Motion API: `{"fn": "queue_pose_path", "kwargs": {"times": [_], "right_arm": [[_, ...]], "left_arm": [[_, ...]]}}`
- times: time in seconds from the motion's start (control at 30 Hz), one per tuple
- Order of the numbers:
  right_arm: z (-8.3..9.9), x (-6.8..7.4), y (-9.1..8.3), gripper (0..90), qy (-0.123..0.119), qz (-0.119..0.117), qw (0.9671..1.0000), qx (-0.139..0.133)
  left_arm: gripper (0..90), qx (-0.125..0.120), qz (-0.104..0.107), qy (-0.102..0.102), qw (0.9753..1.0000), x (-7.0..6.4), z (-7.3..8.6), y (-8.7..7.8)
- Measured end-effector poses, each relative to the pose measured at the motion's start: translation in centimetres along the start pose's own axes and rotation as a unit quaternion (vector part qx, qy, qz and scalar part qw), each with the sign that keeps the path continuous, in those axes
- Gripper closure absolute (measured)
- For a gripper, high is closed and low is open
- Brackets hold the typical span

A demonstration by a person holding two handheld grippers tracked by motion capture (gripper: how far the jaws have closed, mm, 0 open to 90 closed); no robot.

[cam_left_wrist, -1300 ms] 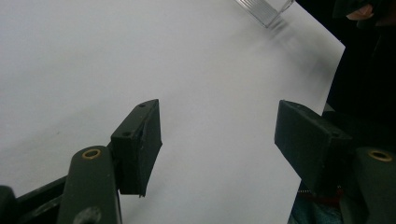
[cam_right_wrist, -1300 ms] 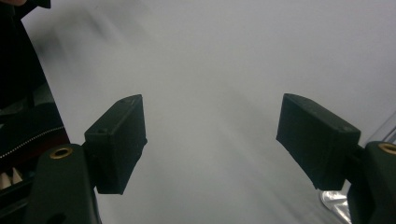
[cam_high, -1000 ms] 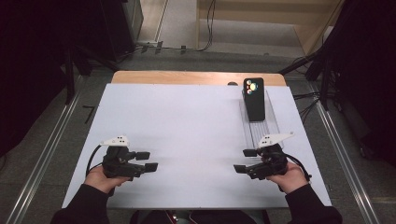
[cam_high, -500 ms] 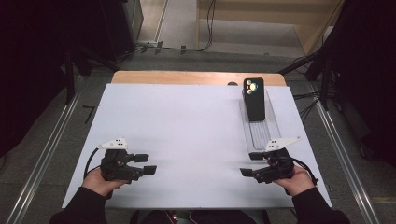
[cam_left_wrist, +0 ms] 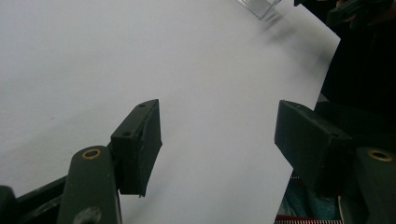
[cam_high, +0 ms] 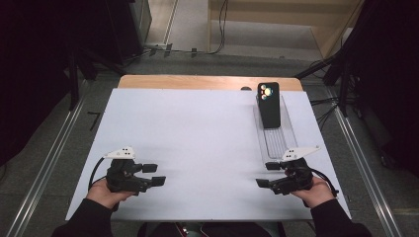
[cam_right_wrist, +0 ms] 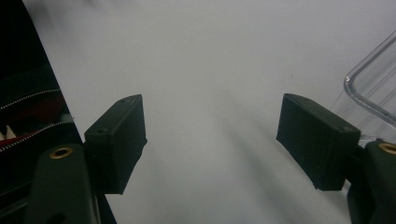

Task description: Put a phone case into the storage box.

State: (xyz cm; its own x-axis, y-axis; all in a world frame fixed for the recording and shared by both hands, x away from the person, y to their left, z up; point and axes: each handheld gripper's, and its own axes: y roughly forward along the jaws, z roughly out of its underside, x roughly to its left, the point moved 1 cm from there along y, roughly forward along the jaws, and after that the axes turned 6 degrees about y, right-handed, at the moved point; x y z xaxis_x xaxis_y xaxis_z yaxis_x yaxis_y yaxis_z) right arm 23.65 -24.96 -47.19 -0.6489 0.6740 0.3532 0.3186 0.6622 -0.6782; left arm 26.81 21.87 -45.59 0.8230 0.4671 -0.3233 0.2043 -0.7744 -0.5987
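Phone (cam_high: 270, 104) stood in tray (cam_high: 274, 141) at surface's (cam_high: 197, 133) far right; left tongs (cam_high: 153, 174) and right tongs (cam_high: 267, 174) near front corners.

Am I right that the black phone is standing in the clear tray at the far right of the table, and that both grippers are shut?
Not quite: both grippers are open. The left gripper view shows the left gripper with its jaws wide apart over the white table, and the right gripper view shows the same for the right gripper. The black phone does stand in the clear tray.
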Motion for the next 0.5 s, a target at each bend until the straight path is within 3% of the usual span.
{"fn": "queue_pose_path", "kwargs": {"times": [0.5], "right_arm": [[0.11, -0.15, -0.01, 22.0, 0.002, 0.001, 1.0, 0.001]], "left_arm": [[32.2, -0.001, 0.0, 0.002, 1.0, 0.08, 0.0, -0.1]]}}
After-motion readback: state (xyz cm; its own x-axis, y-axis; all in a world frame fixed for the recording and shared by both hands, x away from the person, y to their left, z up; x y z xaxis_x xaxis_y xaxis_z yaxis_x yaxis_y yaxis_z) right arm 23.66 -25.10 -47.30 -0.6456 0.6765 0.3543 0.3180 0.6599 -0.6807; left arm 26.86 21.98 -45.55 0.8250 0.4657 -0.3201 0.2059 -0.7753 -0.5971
